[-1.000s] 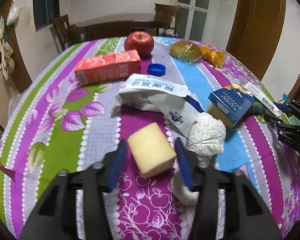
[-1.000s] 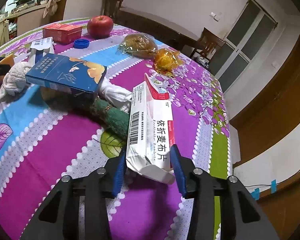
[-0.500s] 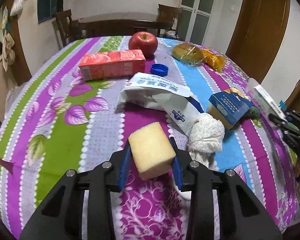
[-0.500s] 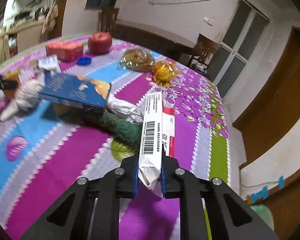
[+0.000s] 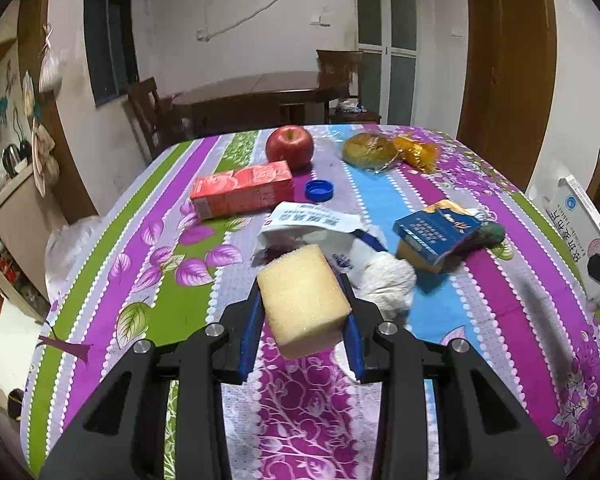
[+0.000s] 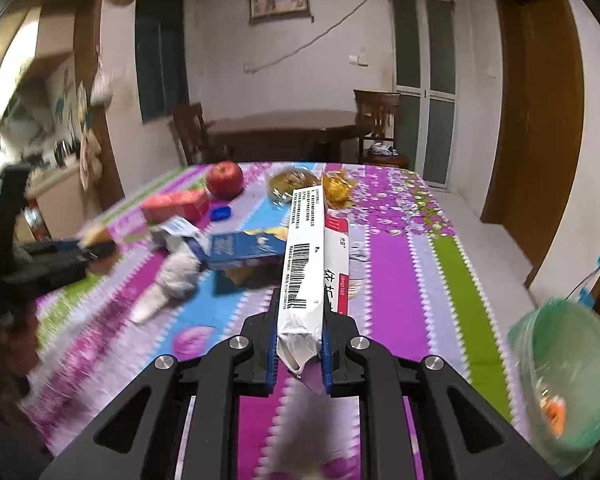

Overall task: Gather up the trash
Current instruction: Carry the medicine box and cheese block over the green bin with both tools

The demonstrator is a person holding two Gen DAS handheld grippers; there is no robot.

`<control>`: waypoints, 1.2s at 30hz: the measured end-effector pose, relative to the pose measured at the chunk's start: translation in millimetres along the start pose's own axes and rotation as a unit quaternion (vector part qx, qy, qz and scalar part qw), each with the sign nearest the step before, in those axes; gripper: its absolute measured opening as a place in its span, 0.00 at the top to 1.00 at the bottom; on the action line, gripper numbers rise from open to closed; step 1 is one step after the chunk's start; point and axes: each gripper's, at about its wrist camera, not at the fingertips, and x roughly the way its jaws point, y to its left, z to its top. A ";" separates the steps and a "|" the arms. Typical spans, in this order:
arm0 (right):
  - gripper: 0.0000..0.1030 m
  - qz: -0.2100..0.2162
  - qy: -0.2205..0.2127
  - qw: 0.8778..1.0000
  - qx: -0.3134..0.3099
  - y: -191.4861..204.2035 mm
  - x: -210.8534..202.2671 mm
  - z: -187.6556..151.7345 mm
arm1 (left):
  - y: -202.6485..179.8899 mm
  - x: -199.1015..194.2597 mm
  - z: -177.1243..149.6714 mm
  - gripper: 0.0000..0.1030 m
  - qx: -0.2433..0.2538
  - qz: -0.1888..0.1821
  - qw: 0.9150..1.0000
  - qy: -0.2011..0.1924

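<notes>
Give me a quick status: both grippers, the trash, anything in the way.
Left gripper shut on yellow sponge, clear of the table. Right gripper shut on flattened white box, also lifted. Green-lined bin at right, path looks clear.

Both tools are looking alike from here. The left gripper (image 5: 302,322) is showing a matt black plastic frame, forked into angular arms with cut-out openings, and bright blue ribbed pads are lining the inner faces of its two fingers. Four round silver screw heads are gleaming across its knuckles. The right gripper (image 6: 300,346) is wearing the same black frame, the same blue pads, and four silver screws in a matching row.
</notes>
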 end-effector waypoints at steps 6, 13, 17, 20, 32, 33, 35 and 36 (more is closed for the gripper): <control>0.83 0.006 -0.017 1.000 -0.004 18.8 -32.6 -5.3 | -25.8 -5.8 4.9 0.68 0.029 0.006 0.999 -0.019; 0.83 -0.012 -0.025 1.000 0.005 5.4 -52.4 -7.8 | -58.9 -2.4 15.5 0.68 0.057 0.000 0.998 -0.026; 0.83 -0.020 -0.027 0.999 0.012 -5.4 -58.9 -8.4 | -73.7 -0.1 20.9 0.68 0.069 -0.007 0.997 -0.026; 0.83 -0.028 -0.028 0.999 0.012 -9.5 -61.9 -7.9 | -84.4 0.6 26.3 0.68 0.077 -0.013 0.997 -0.028; 0.83 -0.058 -0.029 0.997 0.036 -51.0 -72.8 -1.6 | -139.3 6.4 40.4 0.68 0.115 -0.041 0.992 -0.031; 0.83 -0.061 -0.029 0.997 0.038 -53.5 -74.3 -1.2 | -142.8 7.0 41.5 0.68 0.117 -0.043 0.992 -0.031; 0.83 -0.068 -0.028 0.996 0.041 -60.5 -76.7 -0.8 | -149.4 7.5 43.2 0.68 0.122 -0.048 0.991 -0.031; 0.83 -0.072 -0.028 0.996 0.042 -64.2 -77.7 -0.3 | -153.1 7.4 44.2 0.68 0.124 -0.052 0.990 -0.030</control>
